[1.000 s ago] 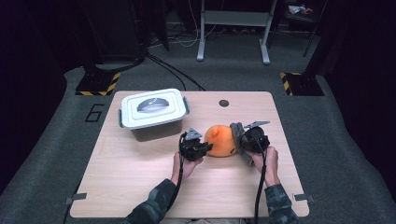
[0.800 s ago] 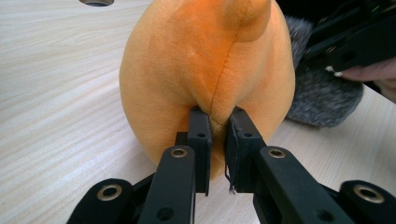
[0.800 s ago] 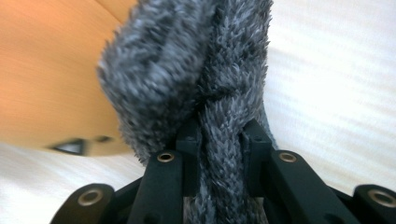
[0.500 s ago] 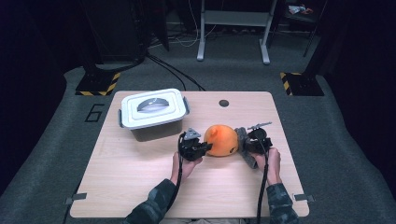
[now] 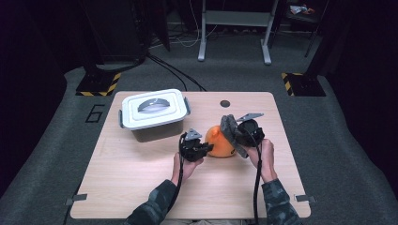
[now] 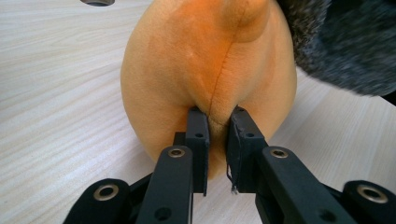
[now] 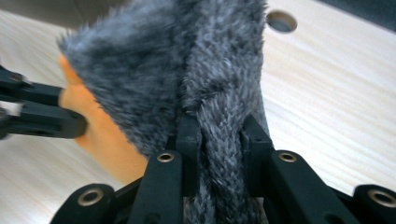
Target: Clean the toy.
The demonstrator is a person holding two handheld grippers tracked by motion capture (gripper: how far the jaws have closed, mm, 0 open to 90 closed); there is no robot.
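Observation:
An orange plush toy [image 5: 218, 144] lies on the wooden table [image 5: 141, 187], right of the middle. My left gripper [image 5: 206, 148] is shut on a fold of its orange fabric [image 6: 187, 60] along a seam, pads [image 6: 198, 135] pressing in. My right gripper [image 5: 234, 137] is shut on a grey furry piece [image 5: 229, 127] that hangs against the toy's right side. In the right gripper view the grey fur [image 7: 154, 60] rises between the jaws and covers much of the orange toy [image 7: 107, 144]. The grey fur [image 6: 336, 42] fills the upper right corner of the left gripper view.
A white lidded box [image 5: 152, 112] stands at the back left of the table. A round cable hole [image 5: 225, 103] sits near the far edge. Bare tabletop lies in front of both hands. Dark floor and equipment stands surround the table.
My right hand has risen and drawn the grey fur upward along the orange toy. The left hand has held its place on the toy.

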